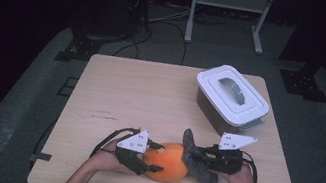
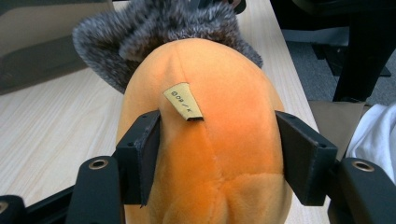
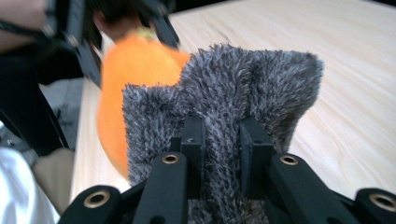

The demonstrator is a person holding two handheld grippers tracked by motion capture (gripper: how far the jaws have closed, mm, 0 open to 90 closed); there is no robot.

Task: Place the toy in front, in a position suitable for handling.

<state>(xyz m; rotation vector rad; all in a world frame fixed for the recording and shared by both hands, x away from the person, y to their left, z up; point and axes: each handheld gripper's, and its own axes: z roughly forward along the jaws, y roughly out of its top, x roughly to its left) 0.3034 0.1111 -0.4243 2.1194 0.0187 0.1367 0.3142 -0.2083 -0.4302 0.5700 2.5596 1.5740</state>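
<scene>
**What the frames keep back**

In the left gripper view the plush (image 2: 210, 140) runs off the bottom edge, so its underside cannot be seen, and the writing on its tag (image 2: 183, 101) is too small to read. In the right gripper view the fur (image 3: 224, 93) covers most of the plush, which is blurred there, as is the left gripper (image 3: 126, 28) behind it. From the high view the right gripper (image 1: 200, 156) has its jaw tips buried in fur.
</scene>
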